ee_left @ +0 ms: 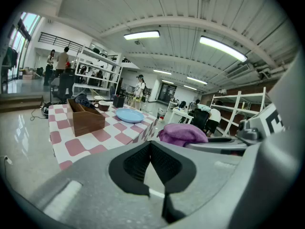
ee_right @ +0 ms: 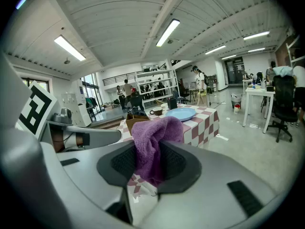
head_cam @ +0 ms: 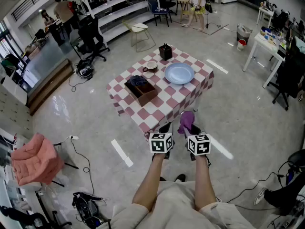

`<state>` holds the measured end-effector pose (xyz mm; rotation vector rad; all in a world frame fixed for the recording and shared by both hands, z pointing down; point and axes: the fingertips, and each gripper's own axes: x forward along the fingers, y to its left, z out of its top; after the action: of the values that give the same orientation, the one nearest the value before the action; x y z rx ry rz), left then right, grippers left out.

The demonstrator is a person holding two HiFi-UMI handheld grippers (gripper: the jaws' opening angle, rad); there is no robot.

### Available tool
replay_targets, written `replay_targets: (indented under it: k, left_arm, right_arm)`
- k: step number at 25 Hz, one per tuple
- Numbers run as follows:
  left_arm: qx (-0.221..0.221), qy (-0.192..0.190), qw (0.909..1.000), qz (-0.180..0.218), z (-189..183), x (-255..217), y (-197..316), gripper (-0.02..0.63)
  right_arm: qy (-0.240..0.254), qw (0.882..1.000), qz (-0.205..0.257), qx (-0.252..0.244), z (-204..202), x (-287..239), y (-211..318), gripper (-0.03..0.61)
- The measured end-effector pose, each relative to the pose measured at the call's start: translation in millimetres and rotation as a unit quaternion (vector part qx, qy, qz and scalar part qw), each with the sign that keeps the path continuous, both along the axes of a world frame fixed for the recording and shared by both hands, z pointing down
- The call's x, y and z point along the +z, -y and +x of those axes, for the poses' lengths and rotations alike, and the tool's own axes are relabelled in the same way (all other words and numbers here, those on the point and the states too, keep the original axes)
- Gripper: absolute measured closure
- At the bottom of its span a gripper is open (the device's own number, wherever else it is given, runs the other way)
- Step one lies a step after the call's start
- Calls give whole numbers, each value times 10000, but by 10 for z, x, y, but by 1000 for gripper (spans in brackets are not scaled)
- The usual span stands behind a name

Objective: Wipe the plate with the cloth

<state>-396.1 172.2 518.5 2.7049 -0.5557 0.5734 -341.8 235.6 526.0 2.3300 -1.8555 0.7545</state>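
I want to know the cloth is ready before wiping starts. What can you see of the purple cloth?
The cloth is purple and soft, with a looped pile like terry towelling. It is bunched into a crumpled wad, pinched between the jaws of the right gripper, with most of it standing up above them. It is held in the air short of the checked table, touching nothing else that shows.

Red-and-white checkered tabletop (head_cam: 164, 106) stands ahead of the person; blue plate (head_cam: 179, 73) lies on its right part; brown box (head_cam: 141, 91) with dark contents sits on the left part, apart from the plate; mug (head_cam: 151, 66) just beyond the box; black holder (head_cam: 165, 52) at the far corner. Left gripper (head_cam: 165, 127) and right gripper (head_cam: 192, 129) hang side by side at the near corner; purple cloth (head_cam: 186, 121) sticks up from the right gripper.
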Motion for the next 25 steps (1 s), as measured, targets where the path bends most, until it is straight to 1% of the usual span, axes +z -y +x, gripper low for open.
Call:
replay_targets:
  k: [5, 10, 13, 17, 21, 25]
  left_arm:
    - [-5, -107, 9999, -109, 59, -21, -133, 603]
    - [-188, -142, 9996, -165, -71, -2, 0, 604]
    - [-217, -146, 9994, -241, -25, 37, 29, 604]
    - [-138, -112, 9996, -227, 185, 70, 92, 604]
    - [-68, -95, 9996, -269, 514, 97, 195, 604]
    - [-35, -59, 9996, -272, 842, 84, 367, 603]
  right_arm:
    - [-6, 9998, -123, 163, 180, 83, -171, 449]
    - [-5, 9998, -178, 88, 193, 177, -143, 449]
    - [110, 9997, -155, 119, 256, 250, -162, 449]
    - [447, 9989, 166, -14, 365, 234, -90, 446]
    - [415, 9991, 91, -47, 620, 194, 18, 446]
    - [569, 9980, 272, -15, 911, 44, 193, 446]
